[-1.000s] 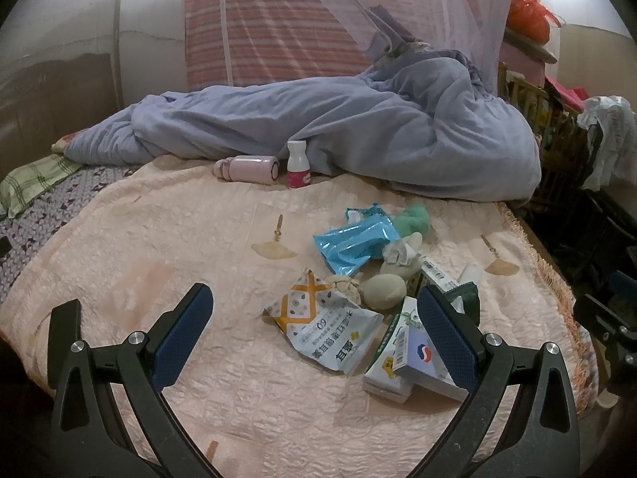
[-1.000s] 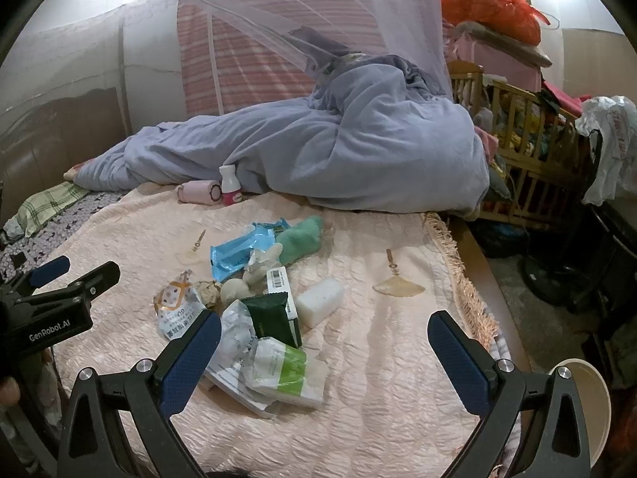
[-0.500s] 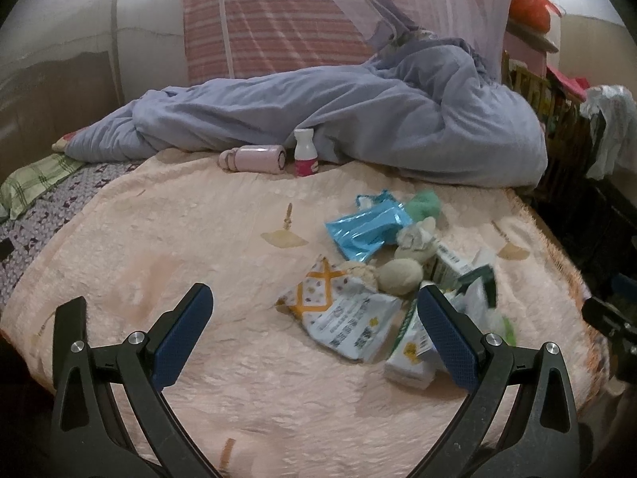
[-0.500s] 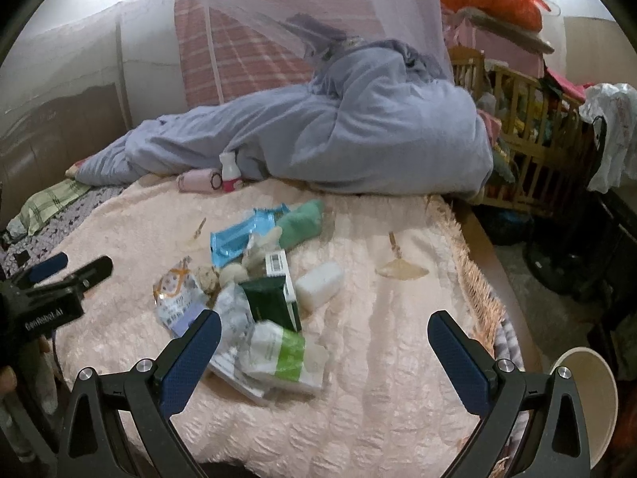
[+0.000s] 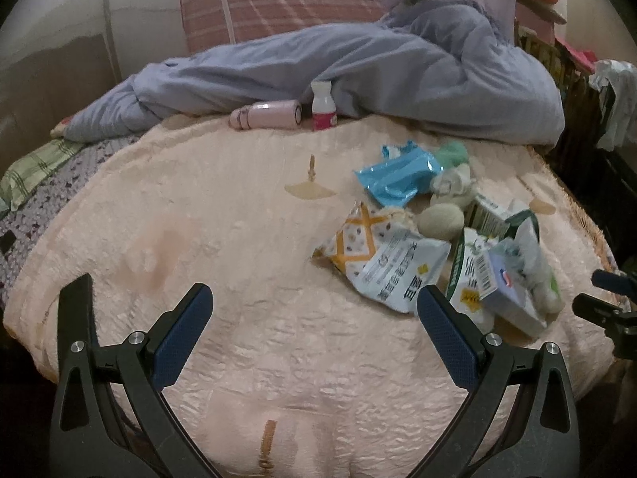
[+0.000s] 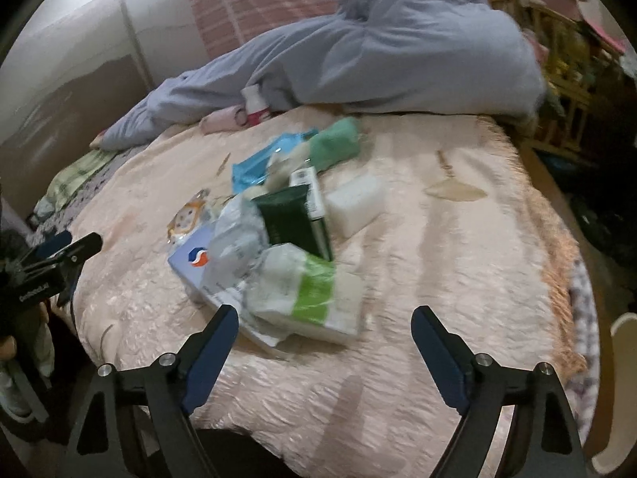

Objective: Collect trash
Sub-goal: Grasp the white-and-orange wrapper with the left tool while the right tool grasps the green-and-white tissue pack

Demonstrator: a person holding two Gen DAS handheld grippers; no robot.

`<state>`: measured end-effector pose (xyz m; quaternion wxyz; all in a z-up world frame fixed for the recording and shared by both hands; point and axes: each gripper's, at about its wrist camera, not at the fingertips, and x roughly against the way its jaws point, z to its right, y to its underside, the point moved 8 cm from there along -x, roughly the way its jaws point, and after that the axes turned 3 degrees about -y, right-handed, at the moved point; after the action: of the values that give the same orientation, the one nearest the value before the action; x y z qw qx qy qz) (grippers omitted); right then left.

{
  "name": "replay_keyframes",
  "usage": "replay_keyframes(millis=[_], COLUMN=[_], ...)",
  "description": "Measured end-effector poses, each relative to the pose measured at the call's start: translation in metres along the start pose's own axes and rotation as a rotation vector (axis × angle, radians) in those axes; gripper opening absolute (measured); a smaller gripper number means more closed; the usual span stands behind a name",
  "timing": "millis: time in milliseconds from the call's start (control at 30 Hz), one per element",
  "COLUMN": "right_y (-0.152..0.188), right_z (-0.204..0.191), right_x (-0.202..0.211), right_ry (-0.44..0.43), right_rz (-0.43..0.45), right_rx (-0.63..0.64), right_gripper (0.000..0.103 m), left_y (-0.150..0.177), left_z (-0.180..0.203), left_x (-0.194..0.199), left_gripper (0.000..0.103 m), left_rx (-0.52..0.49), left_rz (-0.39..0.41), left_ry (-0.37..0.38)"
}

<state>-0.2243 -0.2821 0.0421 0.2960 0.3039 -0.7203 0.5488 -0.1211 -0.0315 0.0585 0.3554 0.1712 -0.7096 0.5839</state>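
Black tools: L wide open, empty; R just narrowing, empty, above wrappers.

Both wrist views angled down over bed, near, sharing trash pile

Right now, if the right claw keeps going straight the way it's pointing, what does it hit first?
Most likely the white-and-green plastic pack at the near edge of the trash pile, just ahead of the open right claw; depth is hard to judge.
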Motion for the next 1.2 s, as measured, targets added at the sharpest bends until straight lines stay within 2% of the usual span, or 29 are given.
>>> replay_keyframes(millis=[133, 400, 533, 633, 700, 767, 800, 867, 933, 1033, 1200], right_y=[0.0, 0.001, 0.0, -0.002, -0.004, -0.003, -0.003, -0.001, -0.001, -0.005, -0.009], right_z=[-0.004, 0.002, 0.004, 0.005, 0.005, 0.004, 0.004, 0.003, 0.003, 0.005, 0.01], right_x=[-0.019, -0.054, -0.063, -0.063, -0.062, -0.061, -0.059, -0.055, -0.05, -0.037, -0.014], right_ry=[-0.018, -0.074, -0.115, -0.145, -0.158, -0.171, -0.173, -0.163, -0.15, -0.134, -0.107], right_rz=[-0.058, -0.123, -0.125, -0.116, -0.112, -0.111, -0.109, -0.107, -0.101, -0.073, -0.041], right_rx=[0.028, -0.031, -0.058, -0.072, -0.078, -0.079, -0.077, -0.056, -0.035, -0.02, -0.012], right_gripper=[0.087, 0.087, 0.087, 0.08, 0.077, 0.071, 0.07, 0.068, 0.067, 0.066, 0.066], left_y=[0.005, 0.005, 0.0, -0.006, -0.008, -0.005, -0.003, -0.004, -0.007, -0.012, -0.028], left_z=[0.001, 0.013, 0.019, 0.027, 0.032, 0.037, 0.04, 0.041, 0.04, 0.039, 0.032], left_x=[-0.015, -0.061, -0.085, -0.102, -0.112, -0.123, -0.127, -0.126, -0.12, -0.104, -0.067], left_gripper=[0.102, 0.102, 0.1, 0.098, 0.086, 0.047, 0.039, 0.023, 0.014, 0.006, 0.005], left_rx=[0.012, 0.095, 0.139, 0.157, 0.162, 0.177, 0.197, 0.237, 0.243, 0.219, 0.163], left_rz=[-0.035, -0.113, -0.13, -0.137, -0.15, -0.2, -0.224, -0.221, -0.209, -0.187, -0.124], left_ry=[0.018, 0.088, 0.108, 0.136, 0.154, 0.196, 0.229, 0.281, 0.294, 0.303, 0.292])
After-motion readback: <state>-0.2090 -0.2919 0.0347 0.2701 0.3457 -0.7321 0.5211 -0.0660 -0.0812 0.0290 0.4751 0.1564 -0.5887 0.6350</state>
